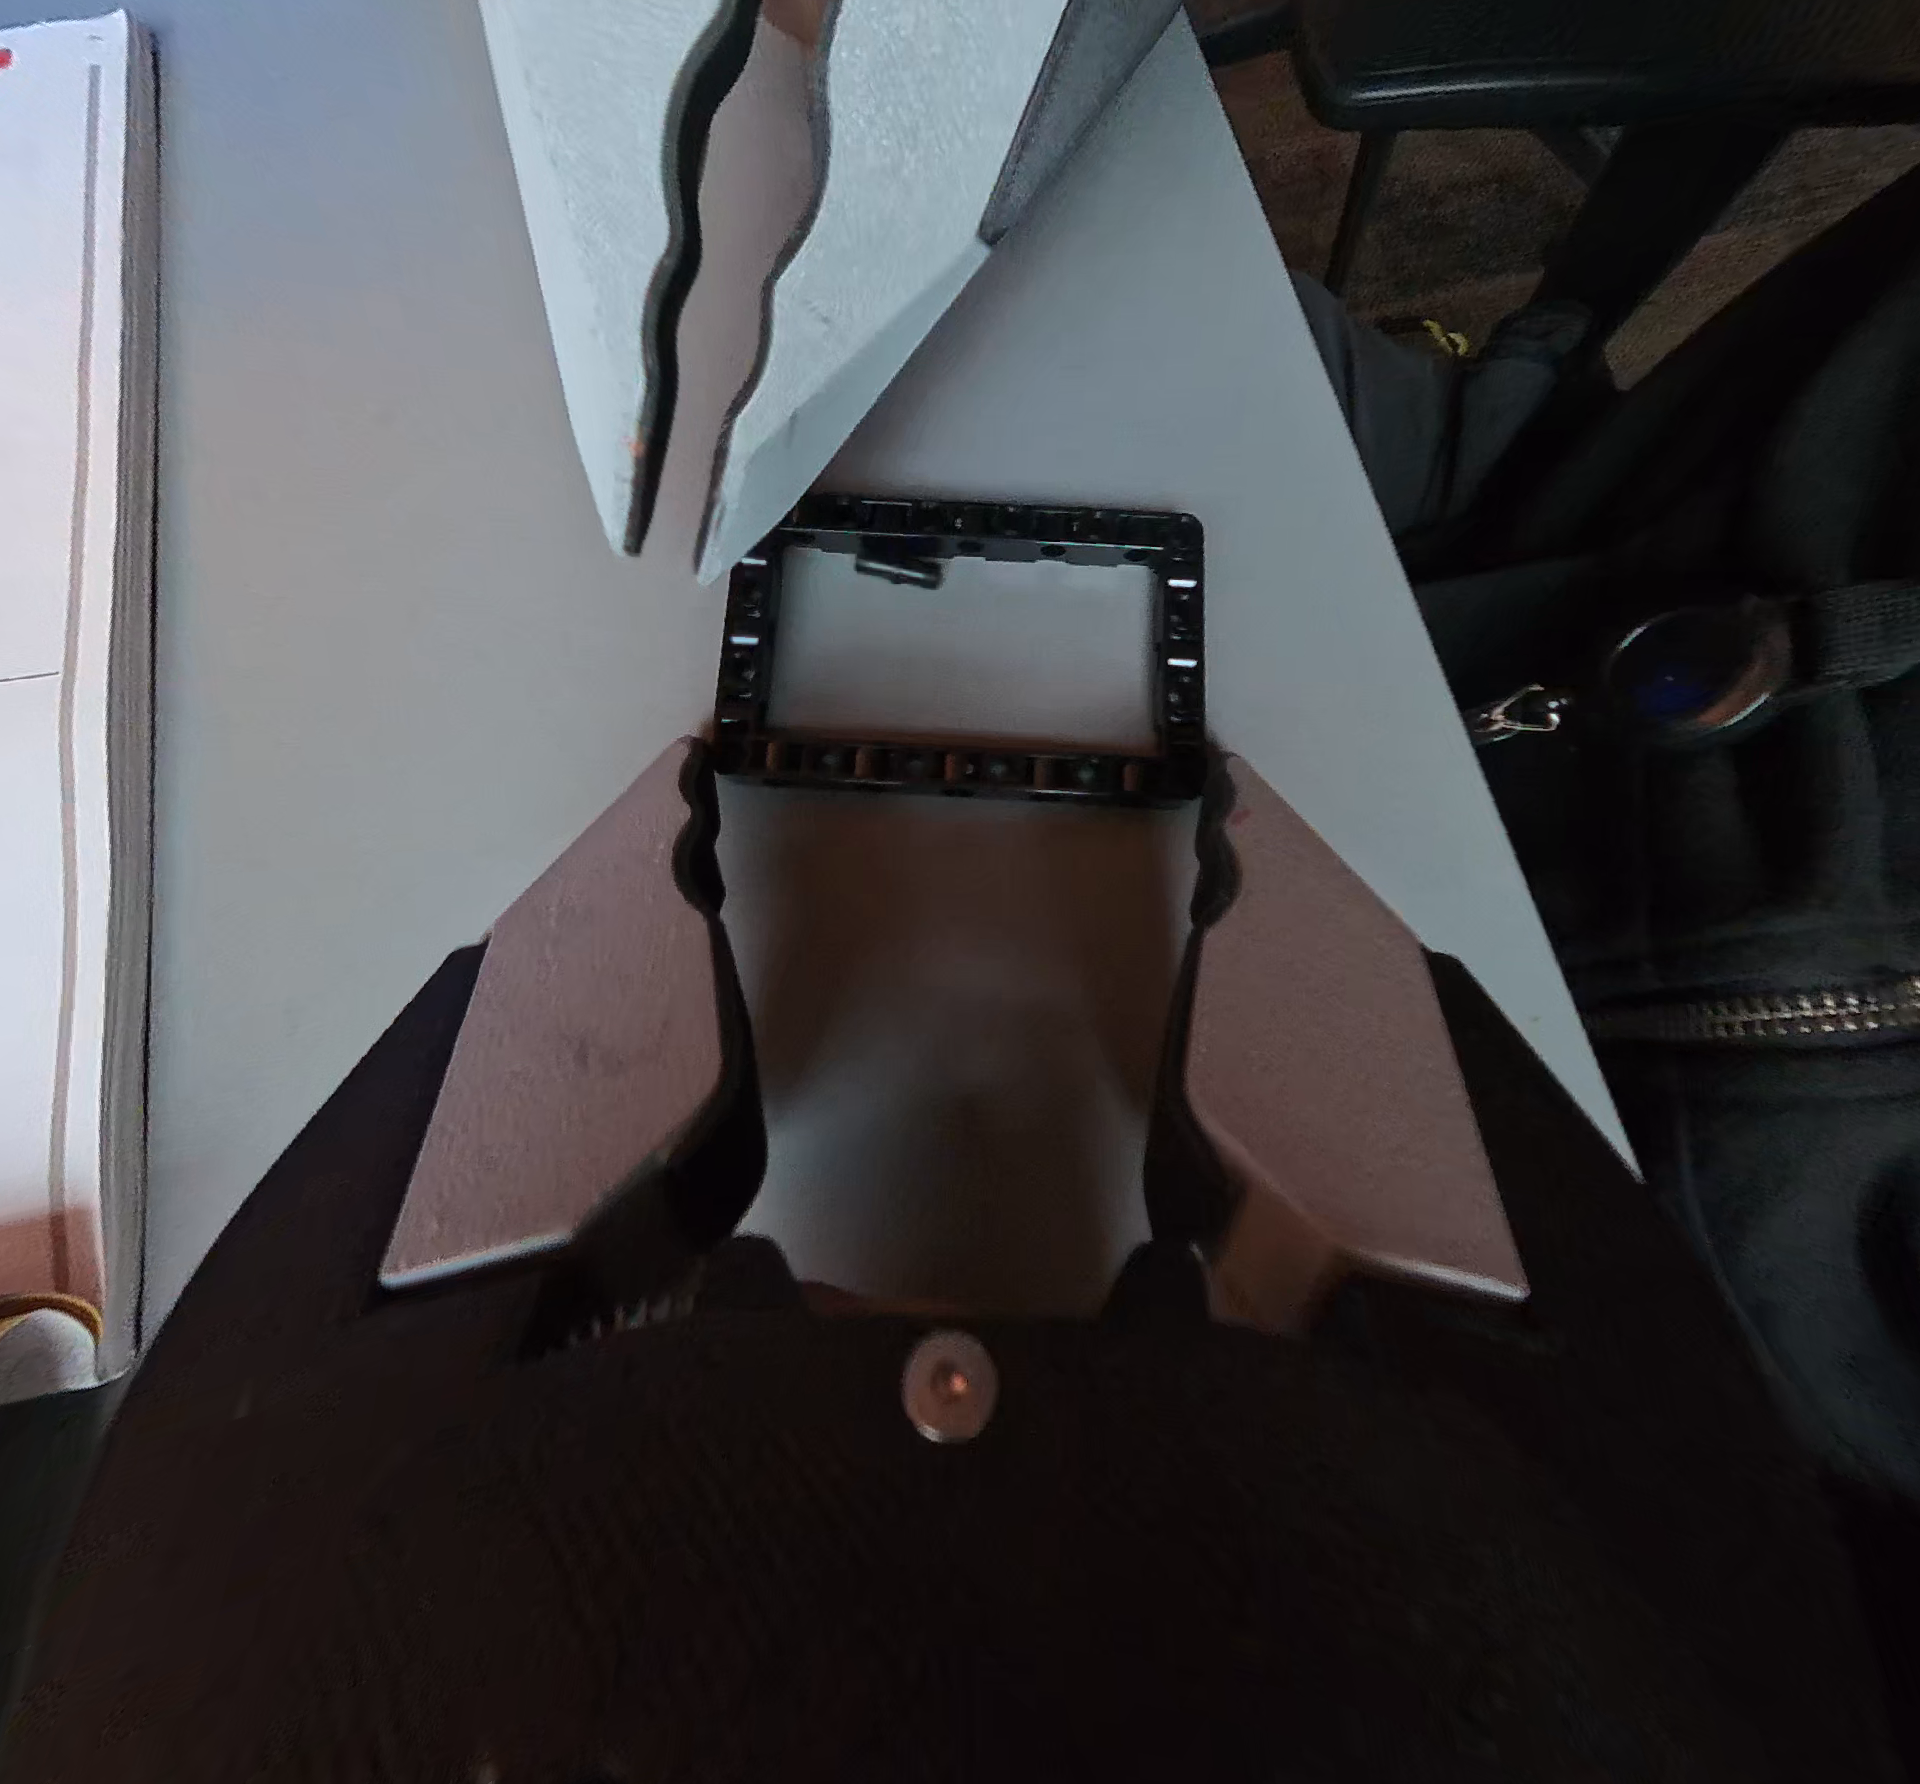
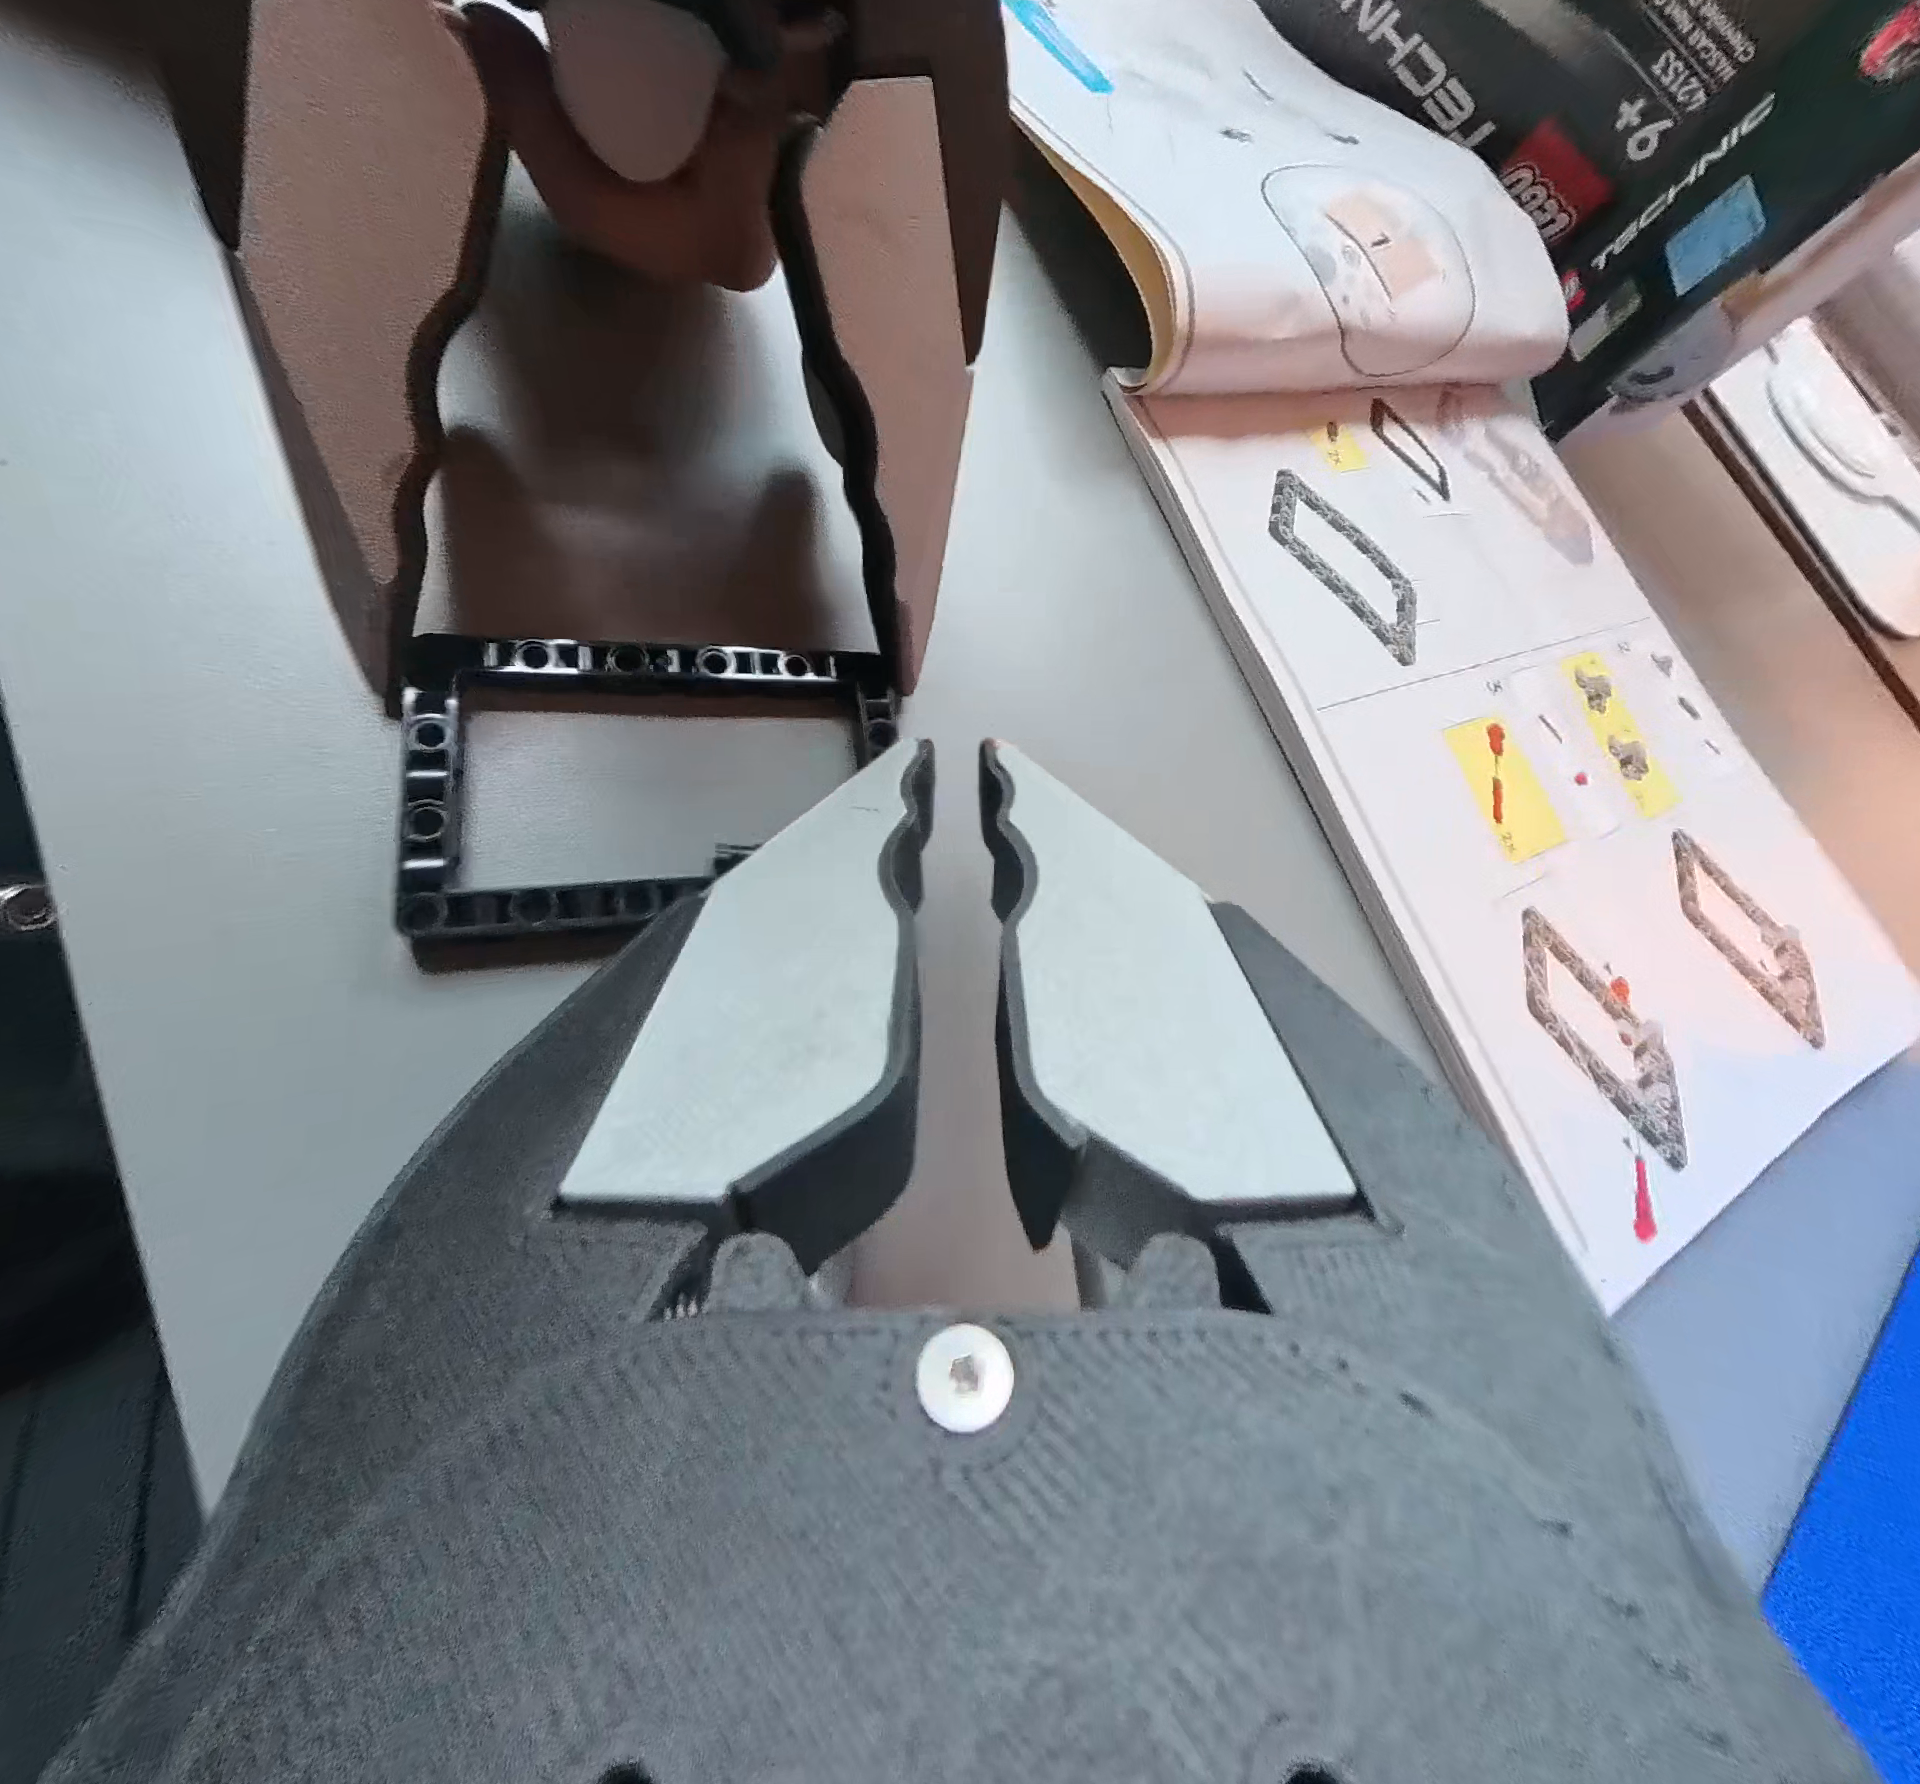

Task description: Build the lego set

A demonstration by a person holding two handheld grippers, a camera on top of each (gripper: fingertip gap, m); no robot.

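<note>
A black rectangular lego frame lies flat on the white table. My left gripper is shut on it, one brown finger at each end of its near long beam. A small black piece sits on the inner side of the far beam. My right gripper hovers over the frame's corner with pale grey fingers only a narrow gap apart and nothing between them. It also shows in the left wrist view, coming in from the top. The left gripper shows in the right wrist view.
An open instruction booklet lies right of the frame, with the dark lego box behind it. A blue object is at the near right. The table edge runs close by the frame; a dark bag lies below it.
</note>
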